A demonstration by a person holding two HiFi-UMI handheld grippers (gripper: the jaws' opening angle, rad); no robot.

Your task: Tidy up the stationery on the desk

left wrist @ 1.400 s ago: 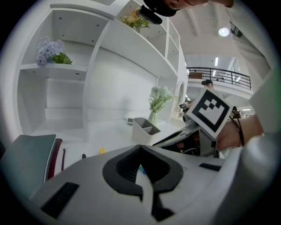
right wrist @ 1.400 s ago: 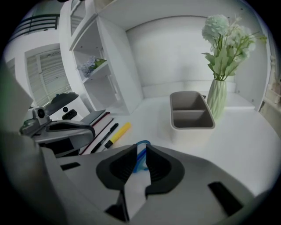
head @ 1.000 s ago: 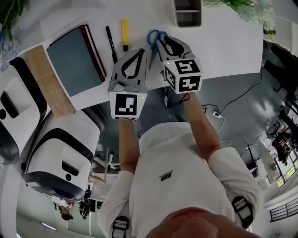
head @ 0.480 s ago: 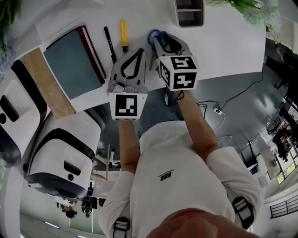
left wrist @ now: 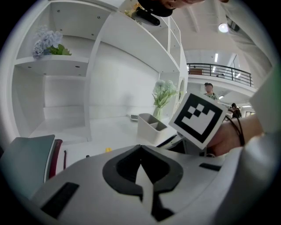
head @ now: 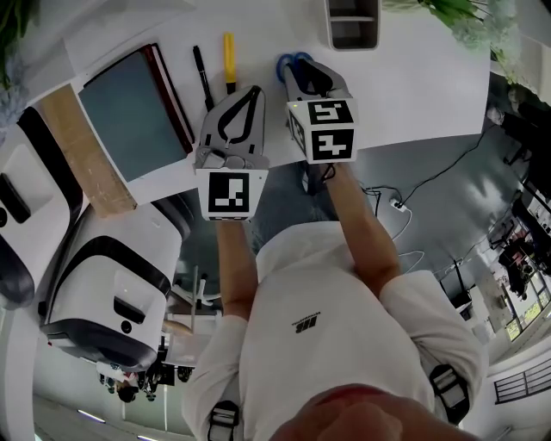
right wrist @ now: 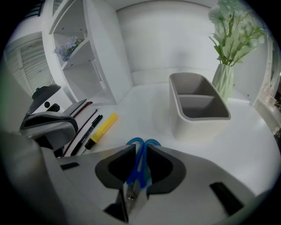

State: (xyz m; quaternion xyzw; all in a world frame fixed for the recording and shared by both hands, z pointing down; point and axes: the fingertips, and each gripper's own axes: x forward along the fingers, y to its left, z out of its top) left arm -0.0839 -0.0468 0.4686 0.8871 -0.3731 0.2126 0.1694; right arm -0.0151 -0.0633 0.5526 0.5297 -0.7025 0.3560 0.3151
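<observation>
Blue-handled scissors point(head: 291, 60) lie on the white desk point(head: 413, 77), in front of the grey organiser box point(head: 350, 23). My right gripper point(head: 297, 71) points down at them; its jaws have just been closing and now press on the blue handles point(right wrist: 141, 147), with the metal blades between the pads. Beside it on the left, my left gripper point(head: 253, 91) hovers over the desk's near edge, shut with nothing in it point(left wrist: 140, 148). To the left lie a yellow marker point(head: 230, 62) and a black pen point(head: 203, 79).
A dark teal notebook point(head: 133, 112) with a red edge lies at the left, next to a wooden board point(head: 86, 151). A vase of flowers point(right wrist: 224, 83) stands right of the organiser point(right wrist: 197, 103). White shelves point(right wrist: 88, 57) rise at the back left. The desk's near edge runs under both grippers.
My right gripper has edged left and forward over the scissors, so less of the blue handles shows in the head view. The left gripper has kept still.
</observation>
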